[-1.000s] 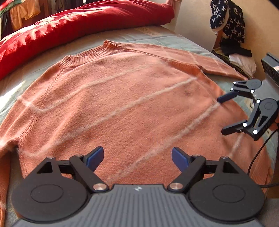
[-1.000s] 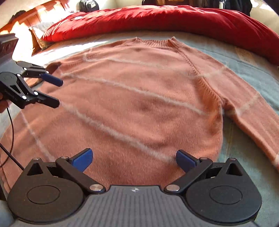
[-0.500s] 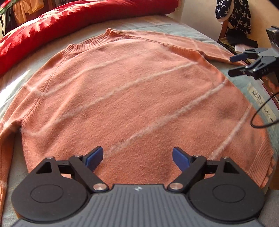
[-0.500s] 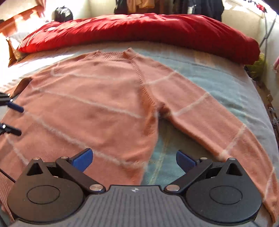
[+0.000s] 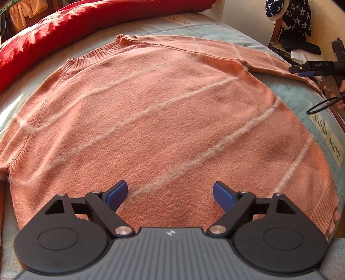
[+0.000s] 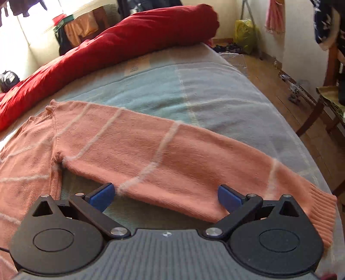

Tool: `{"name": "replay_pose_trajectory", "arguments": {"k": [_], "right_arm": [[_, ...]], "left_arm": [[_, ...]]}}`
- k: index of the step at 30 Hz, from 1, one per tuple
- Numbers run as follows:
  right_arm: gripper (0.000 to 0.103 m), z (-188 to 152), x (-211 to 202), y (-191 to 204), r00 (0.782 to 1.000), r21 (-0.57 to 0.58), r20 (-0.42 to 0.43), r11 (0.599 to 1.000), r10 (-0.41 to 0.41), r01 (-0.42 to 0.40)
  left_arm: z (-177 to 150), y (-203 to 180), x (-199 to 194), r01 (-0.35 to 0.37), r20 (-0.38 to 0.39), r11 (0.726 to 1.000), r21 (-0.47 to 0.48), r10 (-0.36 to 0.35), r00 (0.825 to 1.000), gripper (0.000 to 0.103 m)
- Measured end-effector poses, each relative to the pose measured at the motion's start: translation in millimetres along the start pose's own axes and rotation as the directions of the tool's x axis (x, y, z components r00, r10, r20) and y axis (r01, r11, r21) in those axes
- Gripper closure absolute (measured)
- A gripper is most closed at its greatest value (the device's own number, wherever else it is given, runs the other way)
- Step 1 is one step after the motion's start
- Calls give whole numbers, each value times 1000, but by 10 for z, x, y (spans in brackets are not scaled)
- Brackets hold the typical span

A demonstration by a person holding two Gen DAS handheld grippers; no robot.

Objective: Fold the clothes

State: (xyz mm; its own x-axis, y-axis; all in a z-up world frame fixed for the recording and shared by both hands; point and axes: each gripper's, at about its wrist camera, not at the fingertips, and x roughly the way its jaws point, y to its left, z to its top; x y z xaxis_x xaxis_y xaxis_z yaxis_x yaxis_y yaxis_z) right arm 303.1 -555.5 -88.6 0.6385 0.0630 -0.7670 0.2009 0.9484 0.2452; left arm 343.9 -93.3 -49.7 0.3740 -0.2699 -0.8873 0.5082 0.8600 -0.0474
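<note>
A salmon-pink knit sweater (image 5: 163,120) with thin white stripes lies flat on the bed, neckline toward the red duvet. My left gripper (image 5: 170,193) is open and empty, above the sweater's lower body near the hem. My right gripper (image 6: 166,197) is open and empty, above the right sleeve (image 6: 172,159), which stretches out to its ribbed cuff (image 6: 319,213) by the bed edge. The right gripper also shows at the right edge of the left wrist view (image 5: 310,70).
A red duvet (image 5: 75,25) is bunched along the far side of the bed (image 6: 215,101). The bed's right edge drops to a wooden floor (image 6: 301,120) with a chair and clutter. Dark starred clothing (image 5: 291,15) hangs at the far right.
My right gripper has swung right, from over the sweater's body to over the right sleeve. My left gripper has stayed near the hem, shifting slightly.
</note>
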Motion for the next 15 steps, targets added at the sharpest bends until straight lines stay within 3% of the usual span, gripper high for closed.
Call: {"name": "replay_pose_trajectory", "arguments": {"k": [3, 7, 11, 15], "right_arm": [[0, -32, -141, -377, 996, 118, 32, 990, -85, 81], [0, -49, 35, -767, 993, 208, -6, 971, -116, 115], [0, -13, 165, -1007, 991, 225, 40, 967, -131, 119], [0, 186, 206, -975, 990, 195, 12, 971, -141, 135]], "left_arm": [[122, -72, 76, 11, 3, 1000, 2, -11, 1000, 17], [308, -203, 183, 34, -1, 998, 46, -34, 999, 17], [468, -313, 243, 48, -11, 994, 98, -47, 999, 17], [568, -369, 268, 41, -11, 992, 116, -40, 999, 17]]}}
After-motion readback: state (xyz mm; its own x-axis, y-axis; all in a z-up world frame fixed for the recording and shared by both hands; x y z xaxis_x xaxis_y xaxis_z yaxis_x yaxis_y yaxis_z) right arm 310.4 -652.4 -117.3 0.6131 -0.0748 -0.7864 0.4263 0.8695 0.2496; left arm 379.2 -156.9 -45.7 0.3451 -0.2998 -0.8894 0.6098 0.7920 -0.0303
